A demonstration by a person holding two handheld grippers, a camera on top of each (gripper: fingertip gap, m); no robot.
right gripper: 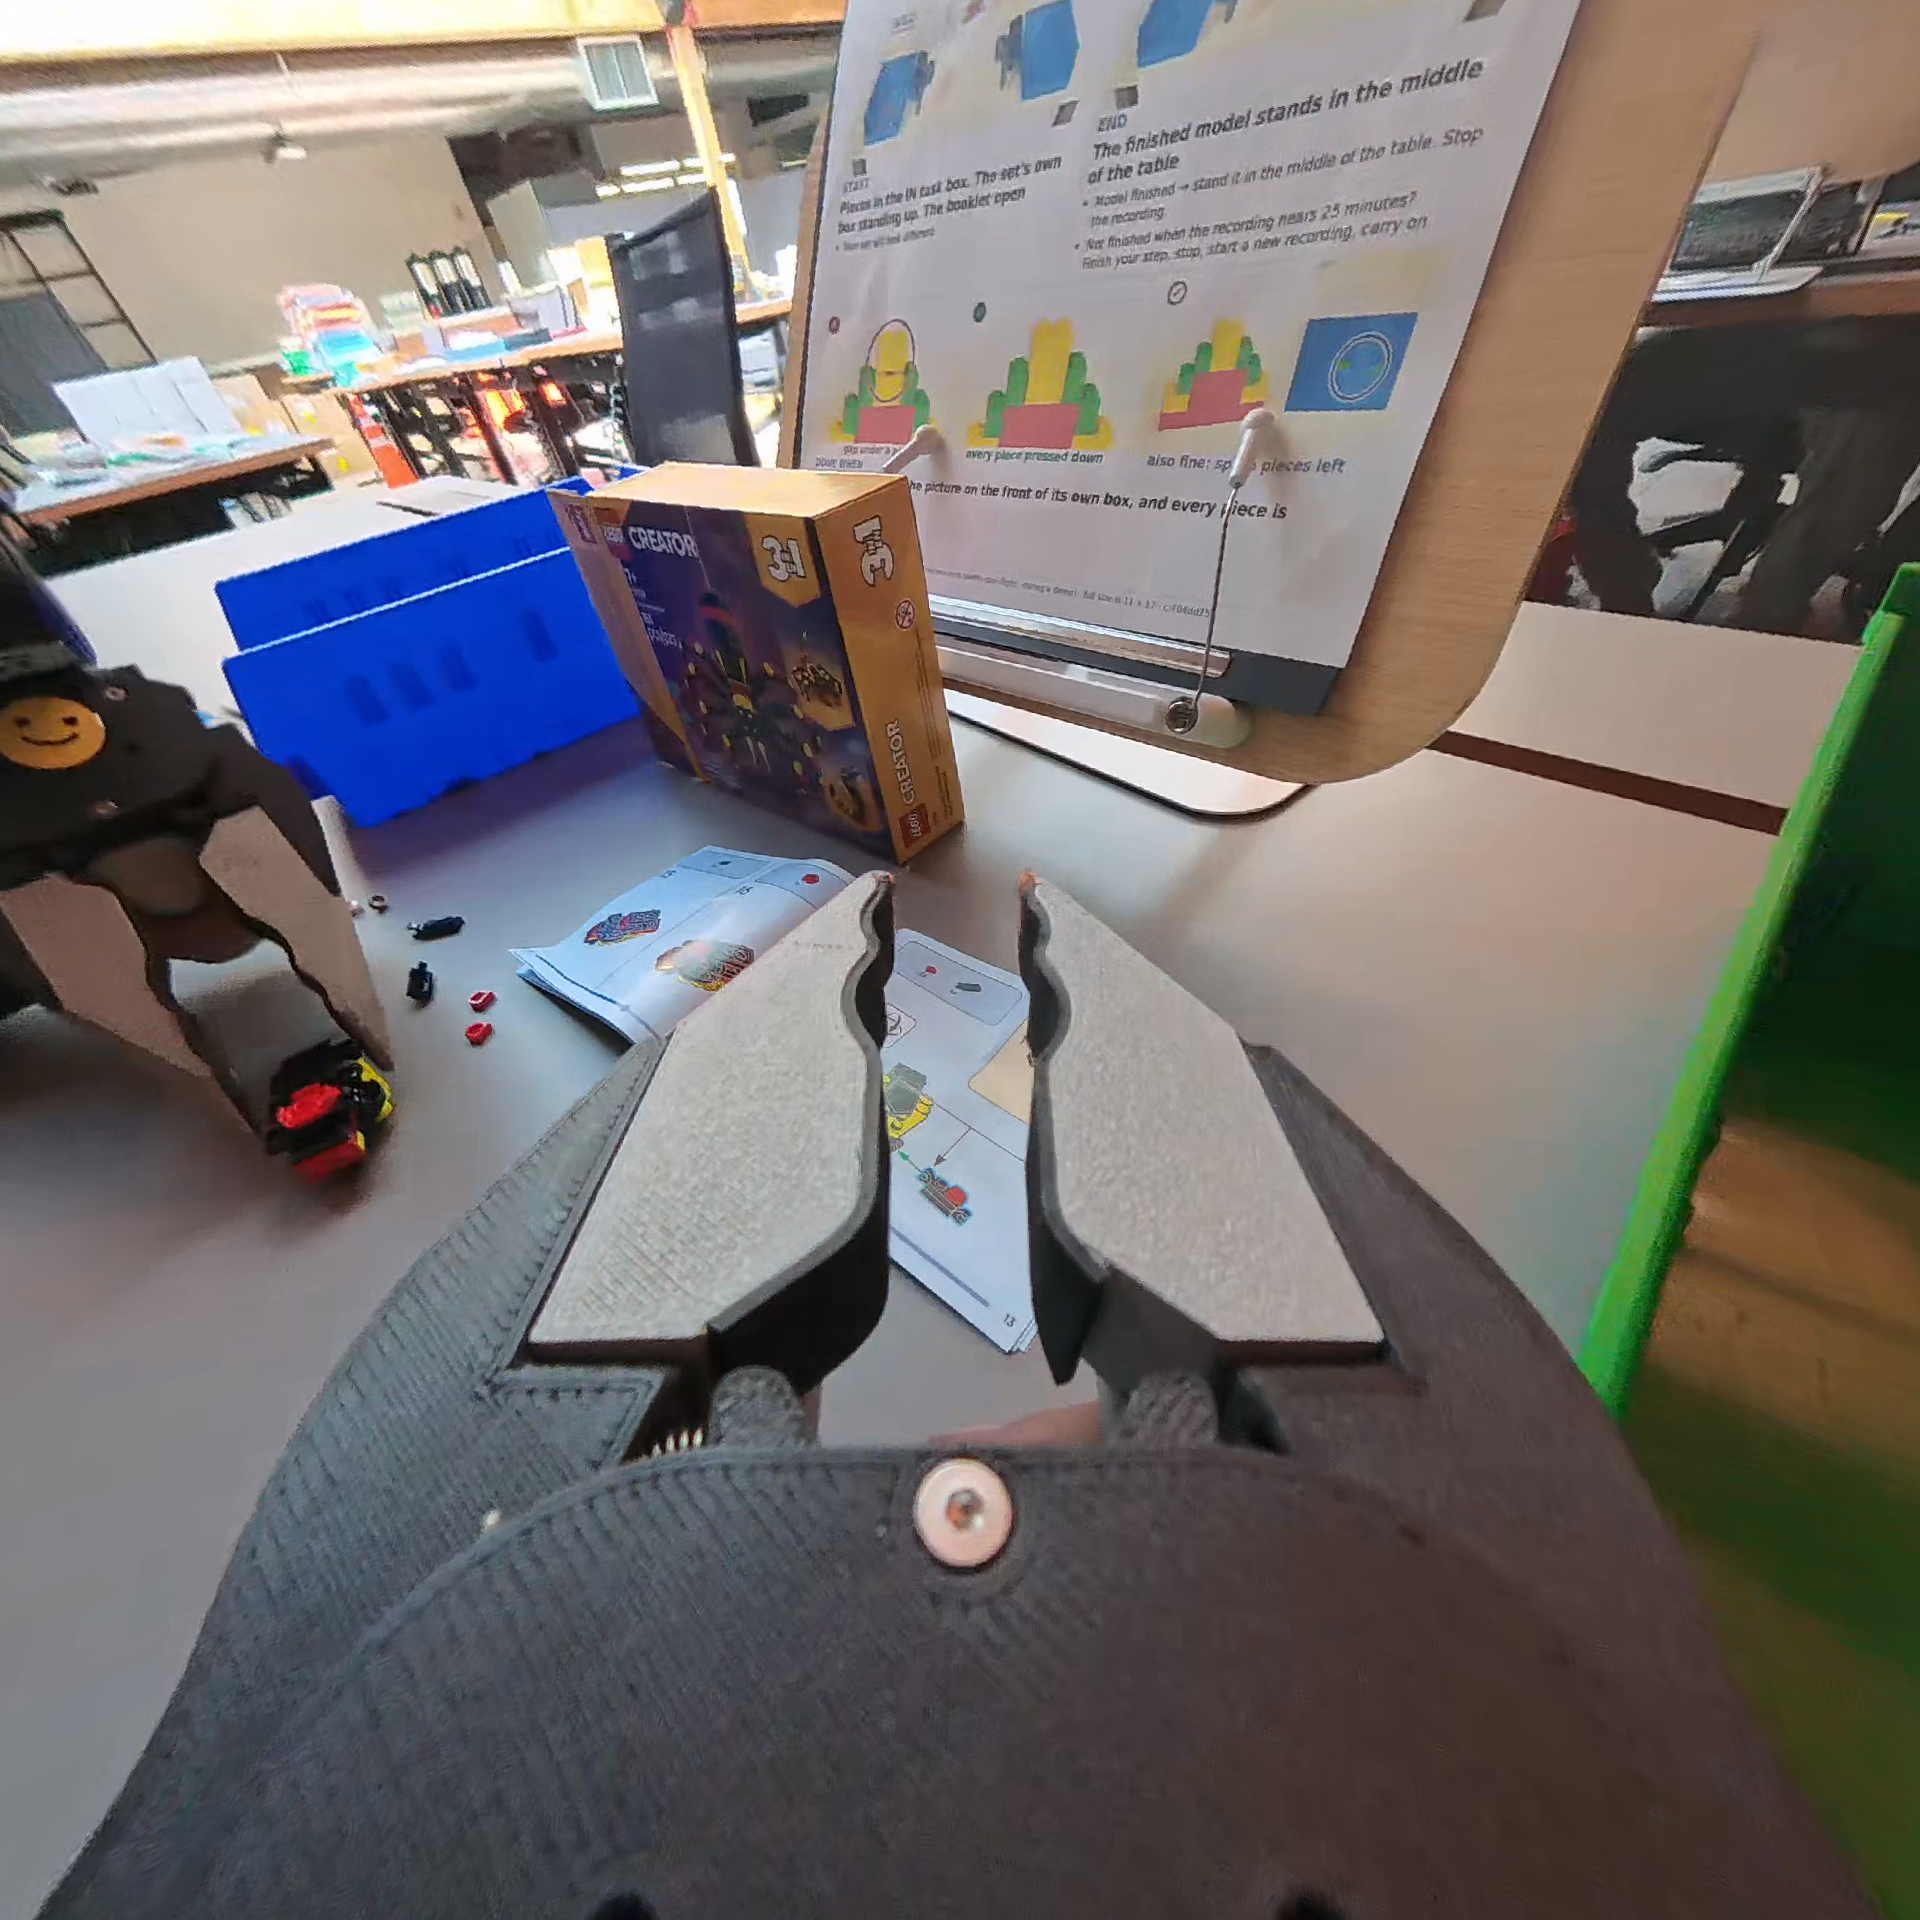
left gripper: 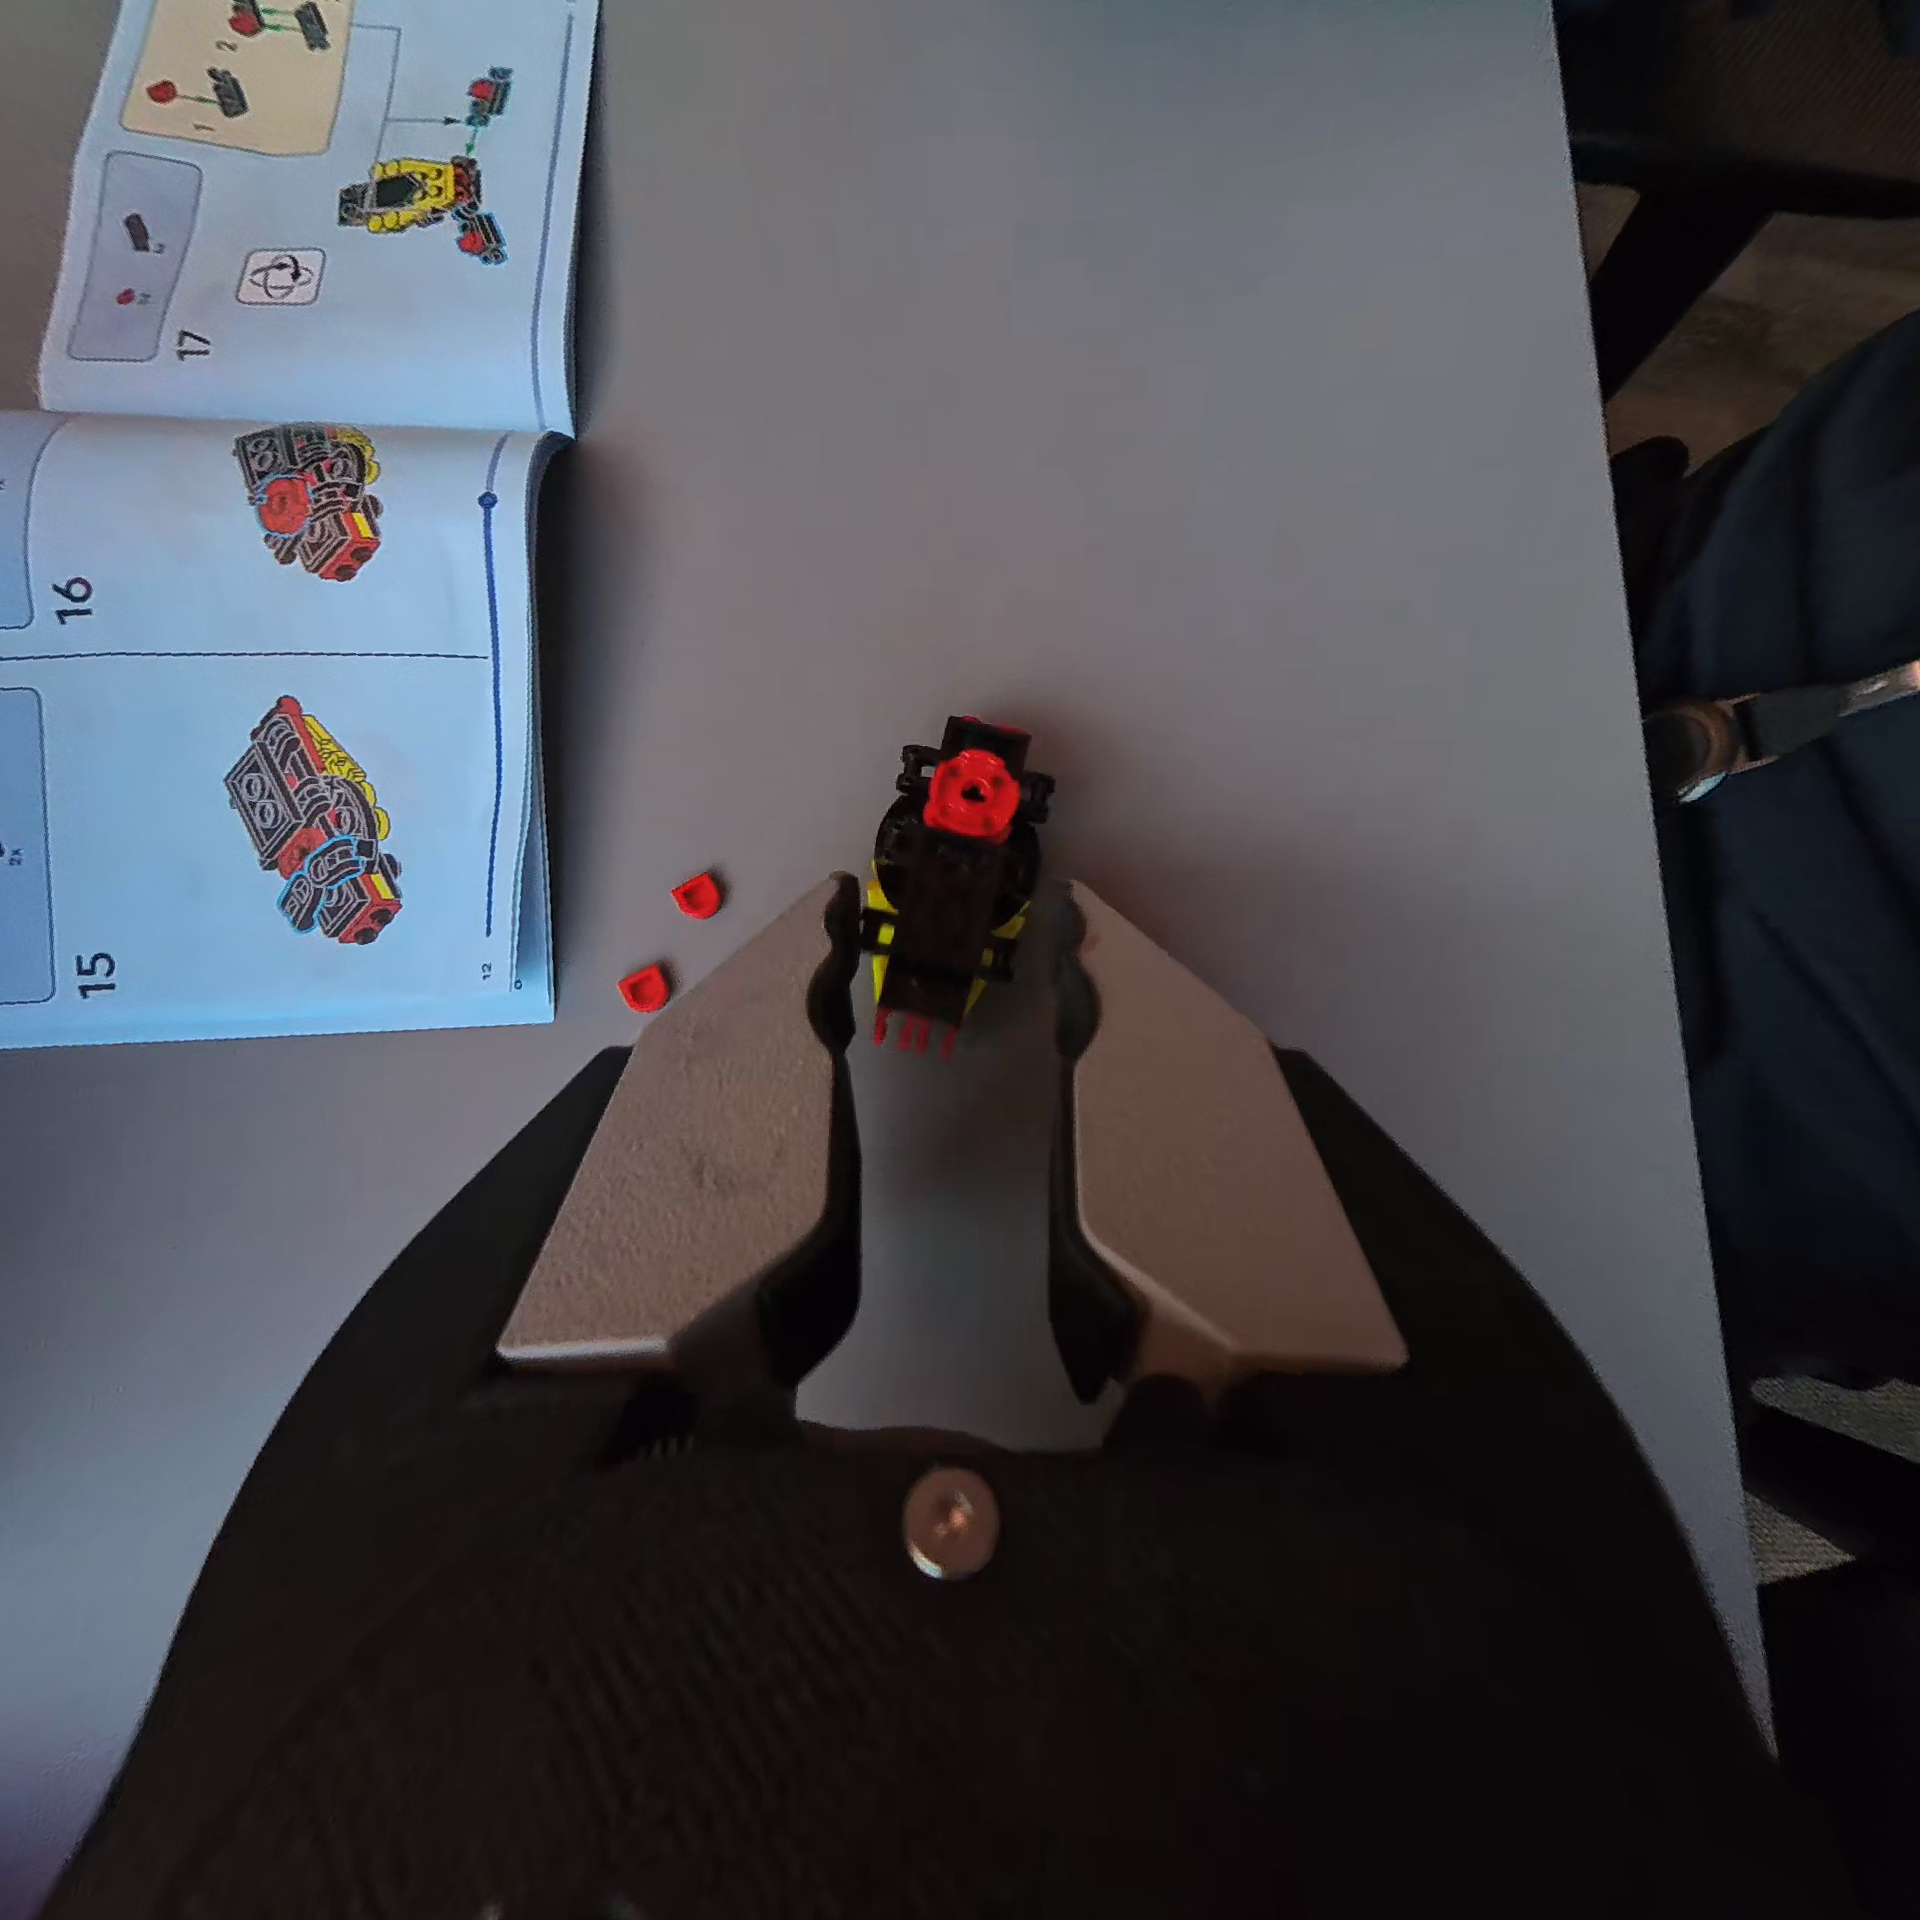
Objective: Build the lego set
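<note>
A small black, yellow and red lego model [left gripper: 956, 883] stands on the grey table [left gripper: 1143, 416], with a round red piece on top. My left gripper [left gripper: 951, 899] is open, its fingertips on either side of the model's lower part, not clamping it. Two small red tiles [left gripper: 696, 896] lie just left of it. In the right wrist view the model [right gripper: 330, 1114] lies below the left gripper [right gripper: 312, 1070]. My right gripper [right gripper: 956, 883] is open and empty above the open instruction booklet [right gripper: 945, 1122]. Small black pieces [right gripper: 421, 982] and the red tiles [right gripper: 480, 1016] lie nearby.
The booklet [left gripper: 291, 623] lies open at the table's left. A lego box [right gripper: 769, 655] stands behind it, with blue bins [right gripper: 416, 665] to its left and a wooden stand holding a printed sheet [right gripper: 1143, 312]. A green bin [right gripper: 1787, 1039] is at the right. A person's legs [left gripper: 1787, 727] are beyond the table's right edge. Left tips to right tips: about 25 centimeters.
</note>
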